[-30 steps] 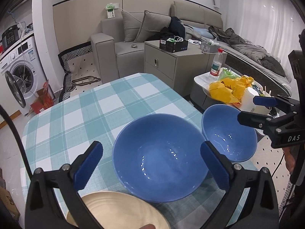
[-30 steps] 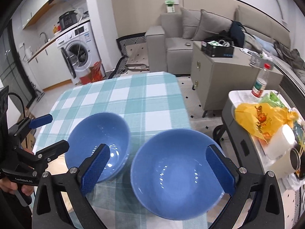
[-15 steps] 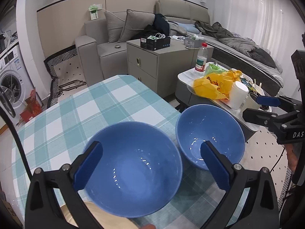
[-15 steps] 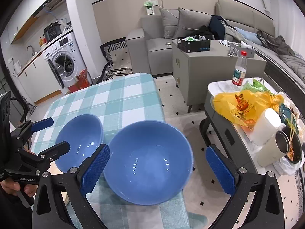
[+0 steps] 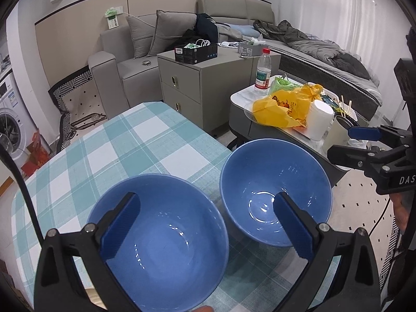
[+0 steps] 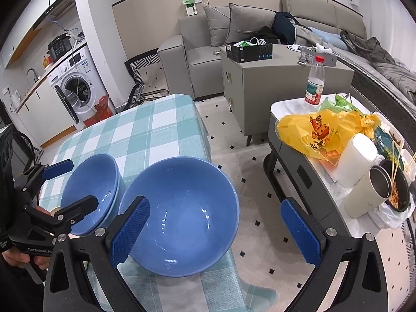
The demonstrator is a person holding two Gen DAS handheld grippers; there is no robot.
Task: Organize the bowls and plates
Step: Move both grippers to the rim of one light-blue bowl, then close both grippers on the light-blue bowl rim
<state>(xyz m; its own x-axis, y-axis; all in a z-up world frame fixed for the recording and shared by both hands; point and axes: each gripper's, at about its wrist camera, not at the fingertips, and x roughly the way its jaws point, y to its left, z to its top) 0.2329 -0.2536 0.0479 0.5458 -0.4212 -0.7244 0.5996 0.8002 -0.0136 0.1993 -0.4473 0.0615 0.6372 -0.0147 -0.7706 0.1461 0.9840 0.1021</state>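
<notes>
Two blue bowls stand side by side on the checked table (image 5: pixel 130 150). In the left wrist view the near bowl (image 5: pixel 161 239) lies under my left gripper's left finger. The second bowl (image 5: pixel 275 192) lies under its right finger, at the table's right edge. My left gripper (image 5: pixel 205 228) is open above them, holding nothing. In the right wrist view the edge bowl (image 6: pixel 179 215) sits by the left finger of my open right gripper (image 6: pixel 217 234). The other bowl (image 6: pixel 91 192) shows a double rim. A cream plate (image 5: pixel 91 299) peeks in at the bottom.
A low side table (image 6: pixel 283 106) to the right holds a yellow bag (image 6: pixel 322 132), a water bottle (image 6: pixel 316 83), cups and food containers. A grey cabinet (image 5: pixel 182 78) and a sofa stand behind. A person's hand (image 6: pixel 15 254) holds the left gripper.
Both grippers have swung to the right. The left gripper, once centred on one bowl, now spans both. The edge bowl has slid toward the right gripper's left finger in its view.
</notes>
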